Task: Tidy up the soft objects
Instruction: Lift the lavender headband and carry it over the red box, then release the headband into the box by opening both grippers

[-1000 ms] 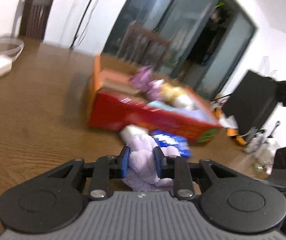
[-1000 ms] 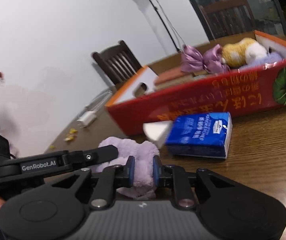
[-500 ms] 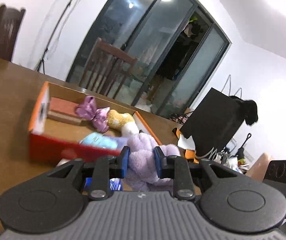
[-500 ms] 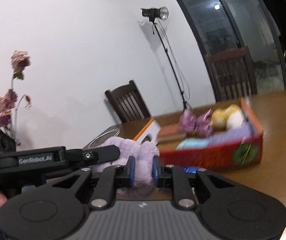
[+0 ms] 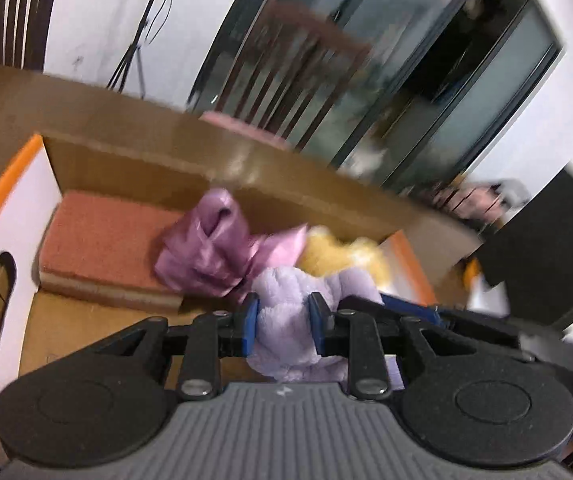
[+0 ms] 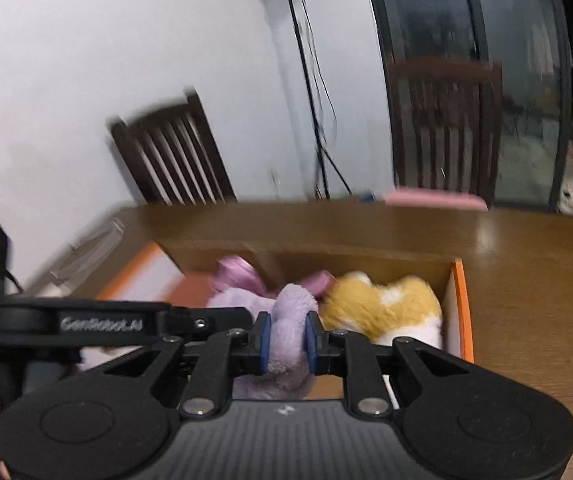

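Two handheld grippers share one lilac plush toy [image 5: 286,320] over an open cardboard box [image 5: 14,208] w/ orange rims, on a brown wooden table [image 6: 526,248]. The left gripper [image 5: 282,322] has its jaws closed to a narrow gap, squeezing the toy's fluffy body between blue pads. The right gripper [image 6: 286,340] is likewise closed down on another lobe of the same toy, pads pressing into the fur. The toy hangs above the box interior, near the middle to right end; can't tell if it touches anything below.

Inside the box: a pink-orange sponge block [image 5: 102,248] at the left end, a shiny purple fabric bow [image 5: 214,248] in the middle, a yellow and white plush animal [image 6: 386,308] at the right end.

Risks, as judgement: if one gripper lets go before the other, the toy may swing and snag on the pads or flop over the box wall. Dropping from height, it may bounce off the yellow plush and roll out. Pushing down hard may crush the bow or shove the sponge. The two grippers are v. close; they could knock together.

Writing: "GenRobot.AI" in white on the left gripper's side, seen in the right wrist view, blurry. No other text is readable.
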